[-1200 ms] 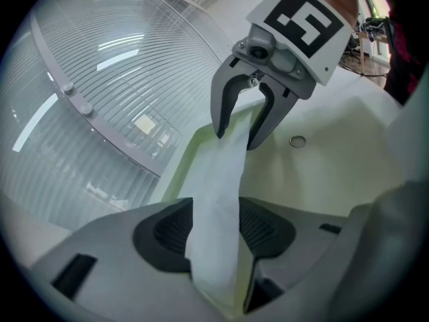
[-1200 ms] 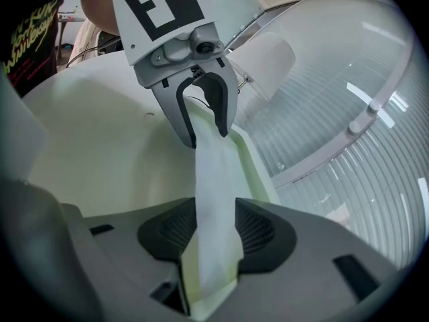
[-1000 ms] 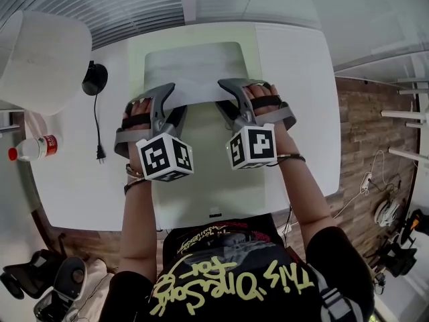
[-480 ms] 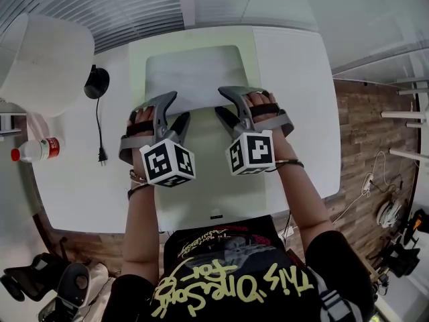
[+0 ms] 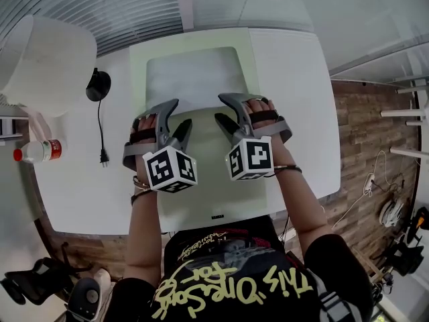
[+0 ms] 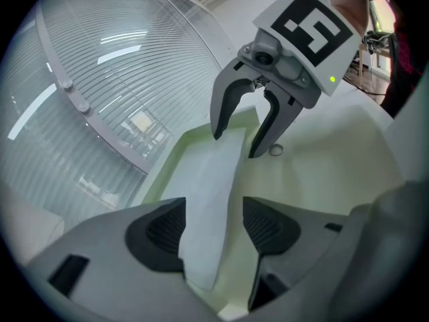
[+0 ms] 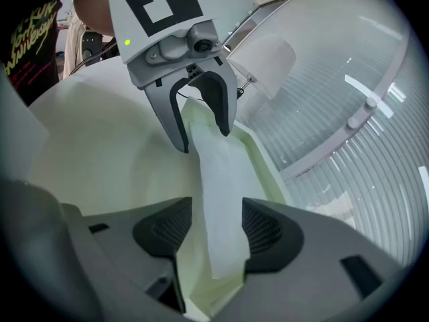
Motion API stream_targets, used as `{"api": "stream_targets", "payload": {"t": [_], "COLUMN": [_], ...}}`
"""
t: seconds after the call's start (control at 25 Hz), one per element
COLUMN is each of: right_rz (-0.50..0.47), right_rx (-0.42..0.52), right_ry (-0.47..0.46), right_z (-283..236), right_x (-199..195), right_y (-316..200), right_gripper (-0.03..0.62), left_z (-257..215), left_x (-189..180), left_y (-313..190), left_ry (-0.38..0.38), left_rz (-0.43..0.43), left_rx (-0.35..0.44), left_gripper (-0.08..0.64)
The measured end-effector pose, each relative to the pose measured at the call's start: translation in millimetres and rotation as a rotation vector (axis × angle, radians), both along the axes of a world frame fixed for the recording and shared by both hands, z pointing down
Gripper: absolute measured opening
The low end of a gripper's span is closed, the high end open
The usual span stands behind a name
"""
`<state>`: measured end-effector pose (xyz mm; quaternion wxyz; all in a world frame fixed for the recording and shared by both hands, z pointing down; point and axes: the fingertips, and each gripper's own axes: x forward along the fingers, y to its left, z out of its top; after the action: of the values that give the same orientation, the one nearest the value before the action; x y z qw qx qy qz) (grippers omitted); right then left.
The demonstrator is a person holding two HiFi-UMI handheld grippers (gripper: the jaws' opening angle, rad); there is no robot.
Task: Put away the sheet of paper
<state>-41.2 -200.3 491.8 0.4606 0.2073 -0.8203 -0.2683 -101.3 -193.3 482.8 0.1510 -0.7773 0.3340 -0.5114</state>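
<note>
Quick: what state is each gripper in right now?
Left gripper: open, jaws have just been opening; the sheet of paper lies between them, not pinched.
Right gripper: open, jaws just opening too; same sheet between, not pinched.

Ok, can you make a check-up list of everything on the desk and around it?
Surface: white table, pale green mat on it.
Job's things: sheet of paper flat on the mat's far part.
Clutter: bottle with red label, black round gadget, both at the left.
Grippers: left gripper and right gripper open; fingers have just been opening, paper's near edge between them, not pinched.
Cables: black cord with plug on table; floor cables.
Surroundings: wooden floor, ribbed glass wall.
</note>
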Motion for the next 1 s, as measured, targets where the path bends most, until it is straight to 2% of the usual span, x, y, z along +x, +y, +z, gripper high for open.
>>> {"api": "stream_targets", "payload": {"t": [0.28, 1.0], "right_rz": [0.028, 0.130], "right_rx": [0.000, 0.007], "right_ry": [-0.003, -0.102], "right_z": [-1.1, -16.8], "right_x": [2.5, 6.5], "right_y": [11.8, 29.9], "right_gripper": [0.221, 0.219], "left_z": [-2.5, -11.7], "left_x": [1.3, 0.5], "left_y": [8.8, 26.9], "left_ry": [-0.001, 0.047], "left_rz": [0.001, -0.012], "left_rx": [0.025, 0.069], "left_gripper": [0.258, 0.258]}}
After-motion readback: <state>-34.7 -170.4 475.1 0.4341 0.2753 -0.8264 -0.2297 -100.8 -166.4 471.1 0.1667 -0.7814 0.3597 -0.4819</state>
